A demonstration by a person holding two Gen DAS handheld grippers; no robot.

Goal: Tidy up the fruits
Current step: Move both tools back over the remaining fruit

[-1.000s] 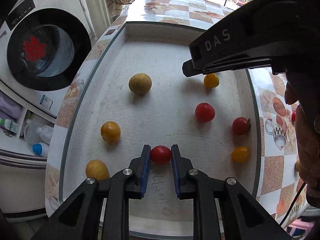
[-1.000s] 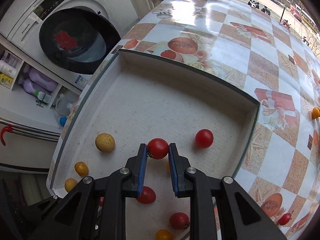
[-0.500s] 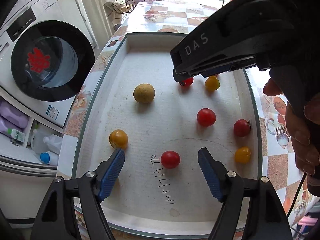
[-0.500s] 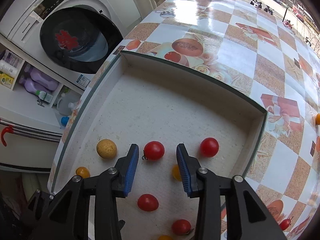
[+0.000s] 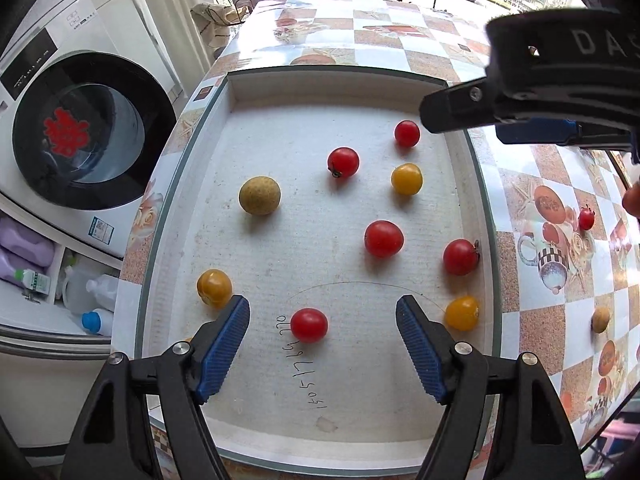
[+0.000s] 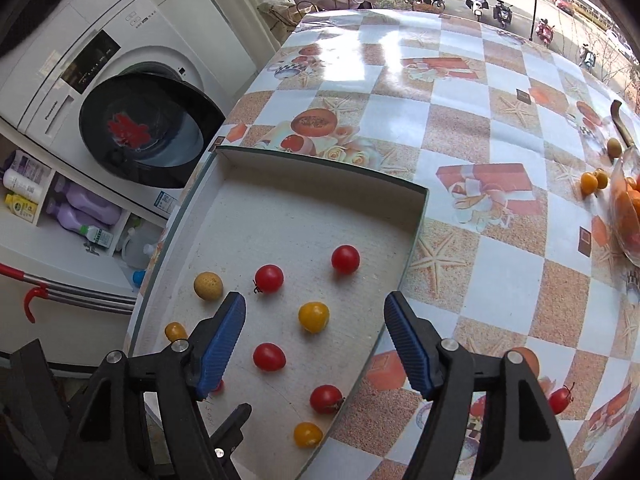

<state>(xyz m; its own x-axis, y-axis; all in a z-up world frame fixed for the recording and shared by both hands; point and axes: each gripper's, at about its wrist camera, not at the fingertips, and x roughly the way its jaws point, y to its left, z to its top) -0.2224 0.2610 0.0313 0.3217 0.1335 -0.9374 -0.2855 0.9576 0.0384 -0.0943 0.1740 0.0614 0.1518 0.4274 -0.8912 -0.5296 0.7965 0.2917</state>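
A white foam tray (image 5: 456,184) (image 6: 320,168) lies on the tiled table and holds several red and yellow cherry tomatoes and a tan round fruit (image 5: 259,195) (image 6: 208,286). My left gripper (image 5: 323,320) is open and empty, just above a red tomato (image 5: 309,325) near the tray's front. My right gripper (image 6: 315,320) is open and empty above the tray's right side; a red tomato (image 6: 269,278) and a yellow tomato (image 6: 313,317) lie ahead of it. The right gripper also shows at the upper right of the left wrist view (image 5: 532,120).
A washing machine (image 5: 76,128) (image 6: 132,120) stands left of the table, with bottles (image 6: 80,216) on a shelf below. Loose fruit lies on the tablecloth: a red tomato (image 5: 586,219) (image 6: 559,399), a tan fruit (image 5: 600,319), yellow ones (image 6: 593,181) beside a glass bowl (image 6: 628,208).
Both grippers opened and let go of their red tomatoes, which now lie in the tray. Both grippers pulled back and up; the right one moved rightward.
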